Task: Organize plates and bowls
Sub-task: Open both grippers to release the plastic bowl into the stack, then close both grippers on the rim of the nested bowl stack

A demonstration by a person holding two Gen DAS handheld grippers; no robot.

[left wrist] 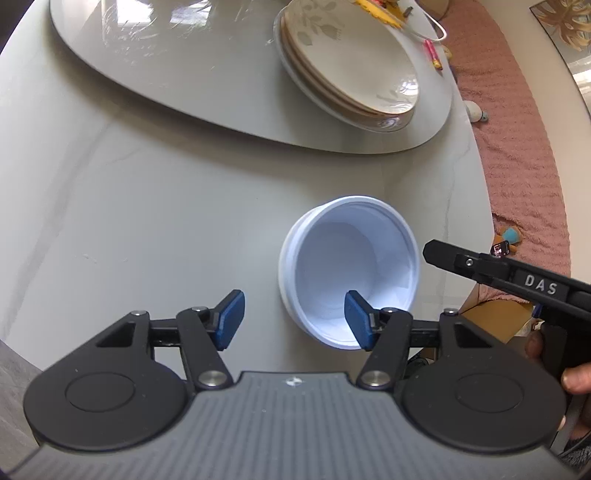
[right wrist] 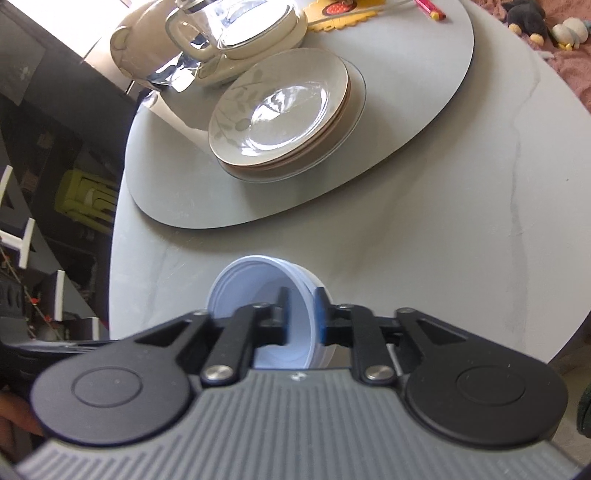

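Note:
A white bowl [left wrist: 351,258] with nested rims, likely a small stack, stands on the grey table [left wrist: 147,221]. My left gripper [left wrist: 293,301] is open around its near-left rim: one blue pad [left wrist: 358,321] is over the inside and the other is outside, neither touching. In the right wrist view the same bowl [right wrist: 258,284] has its wall between the fingers of my right gripper [right wrist: 301,299]. One finger is inside and the blue pad [right wrist: 319,314] is outside, with a small gap, so it is open. The right gripper [left wrist: 434,254] also shows at the bowl's right side.
A stack of cream leaf-patterned plates [left wrist: 351,62] [right wrist: 280,110] sits on a grey turntable [left wrist: 184,92]. Behind it stand a cream pot with a glass lid [right wrist: 229,37], a yellow mat [right wrist: 332,18] and a pink pen [left wrist: 432,55]. The table edge and a pink rug [left wrist: 517,129] lie to the right.

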